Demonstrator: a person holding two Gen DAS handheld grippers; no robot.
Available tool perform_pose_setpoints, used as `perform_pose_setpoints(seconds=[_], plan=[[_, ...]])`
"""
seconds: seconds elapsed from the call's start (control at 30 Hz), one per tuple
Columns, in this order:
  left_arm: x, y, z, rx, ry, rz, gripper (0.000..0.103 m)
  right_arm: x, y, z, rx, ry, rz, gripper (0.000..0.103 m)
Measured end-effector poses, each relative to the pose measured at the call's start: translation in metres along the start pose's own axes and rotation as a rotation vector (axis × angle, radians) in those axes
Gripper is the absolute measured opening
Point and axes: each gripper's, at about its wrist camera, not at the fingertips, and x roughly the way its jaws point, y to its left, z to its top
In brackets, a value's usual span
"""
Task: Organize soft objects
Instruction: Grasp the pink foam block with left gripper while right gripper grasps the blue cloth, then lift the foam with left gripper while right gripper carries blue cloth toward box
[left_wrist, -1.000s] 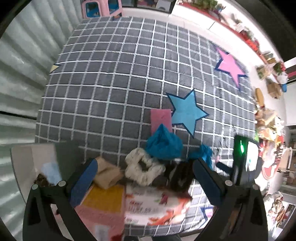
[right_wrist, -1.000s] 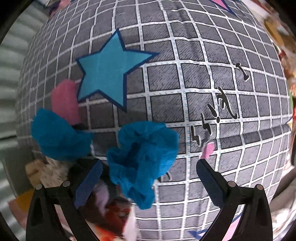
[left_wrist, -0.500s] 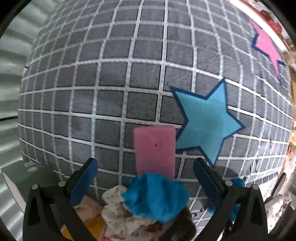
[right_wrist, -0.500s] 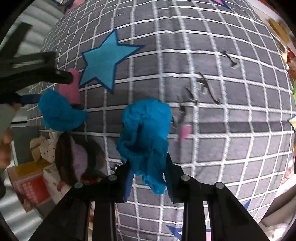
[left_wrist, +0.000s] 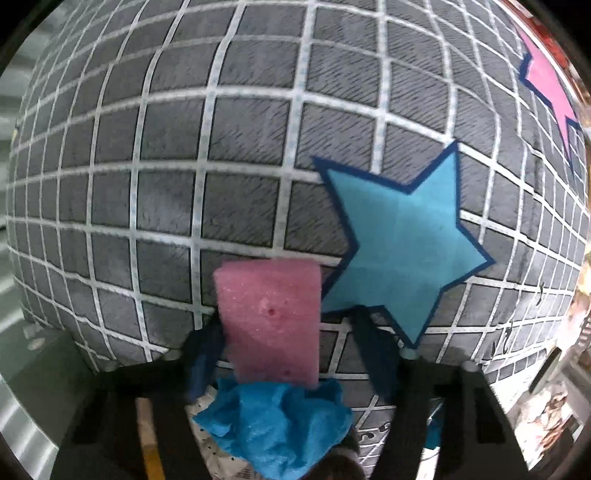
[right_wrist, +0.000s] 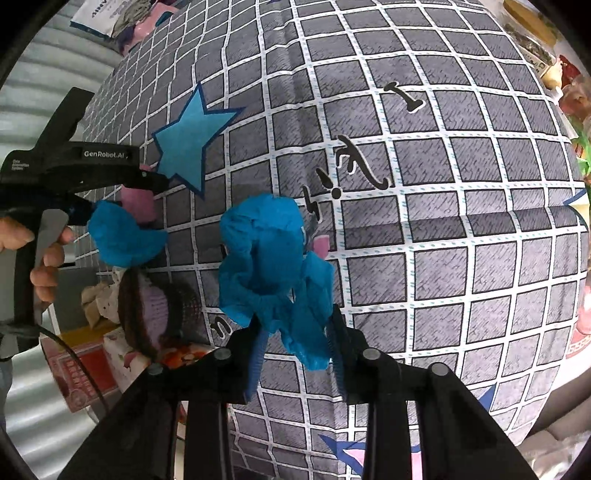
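The pink sponge (left_wrist: 271, 325) sits between the fingers of your left gripper (left_wrist: 288, 343), and the two blue pads press on its sides, so you are holding it tight. It stands up a little from the gray checked blanket (left_wrist: 221, 147), just beside the big blue star (left_wrist: 402, 251) printed on the cloth. Right under the sponge, close to the camera, lies a crumpled blue cloth (left_wrist: 280, 424), and its top edge touches the bottom of the sponge. A bit of white dotted fabric (left_wrist: 207, 424) peeks out below that cloth, on the left. Far up on the right of the blanket there is a pink star (left_wrist: 550, 85). Your right gripper (right_wrist: 295, 332) is pinched shut on a second blue crumpled cloth (right_wrist: 266, 258), which bunches up big above the fingers and hangs a little below them. From this side you can see your left hand (right_wrist: 44, 258) on the black handle at the left edge, with the first blue cloth and the pink sponge at the tip of that tool. Just below them is a brown and purple knitted thing (right_wrist: 155, 306), lying at the blanket's edge. Next to it are a cream cloth (right_wrist: 99, 302) and a red box (right_wrist: 85, 369), off the blanket. Black squiggly marks (right_wrist: 369, 170) are printed on the blanket, near the middle.
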Motion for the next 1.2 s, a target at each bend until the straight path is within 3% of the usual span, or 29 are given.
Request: perform_pose_setpoints(seconds=[0.07, 0.33, 0.47, 0.53, 0.57, 0.6, 0.7, 0.8, 1.03, 1.2], plan=[[-0.004, -0.006, 0.002, 0.034, -0.018, 0.009, 0.05, -0.013, 0.008, 0.001, -0.018, -0.019, 0.007, 0.077], [-0.031, -0.008, 0.014, 0.04, -0.113, -0.041, 0.05, 0.007, 0.056, 0.014, -0.154, -0.03, 0.006, 0.077], [-0.057, -0.003, 0.024, 0.046, -0.189, -0.055, 0.05, 0.032, 0.075, 0.026, -0.195, -0.004, -0.07, 0.077], [-0.064, 0.0, 0.026, 0.043, -0.206, -0.048, 0.05, 0.041, 0.079, 0.027, -0.21, -0.003, -0.139, 0.07], [-0.068, 0.003, 0.031, 0.041, -0.209, -0.049, 0.05, 0.041, 0.081, 0.027, -0.218, -0.017, -0.164, 0.06], [-0.071, 0.006, 0.031, 0.038, -0.214, -0.048, 0.05, 0.04, 0.083, 0.026, -0.241, -0.034, -0.188, 0.04], [-0.083, 0.02, 0.028, 0.035, -0.236, -0.045, 0.05, 0.039, 0.085, 0.024, -0.272, -0.03, -0.188, 0.028], [-0.101, 0.037, 0.027, 0.039, -0.247, -0.049, 0.05, 0.036, 0.078, 0.027, -0.217, -0.022, -0.127, 0.028], [-0.154, 0.013, -0.029, 0.123, -0.315, -0.062, 0.05, -0.01, 0.052, 0.028, -0.151, -0.076, -0.088, 0.028], [-0.165, 0.009, -0.072, 0.185, -0.352, -0.061, 0.05, -0.033, 0.042, 0.028, -0.128, -0.092, -0.072, 0.028]])
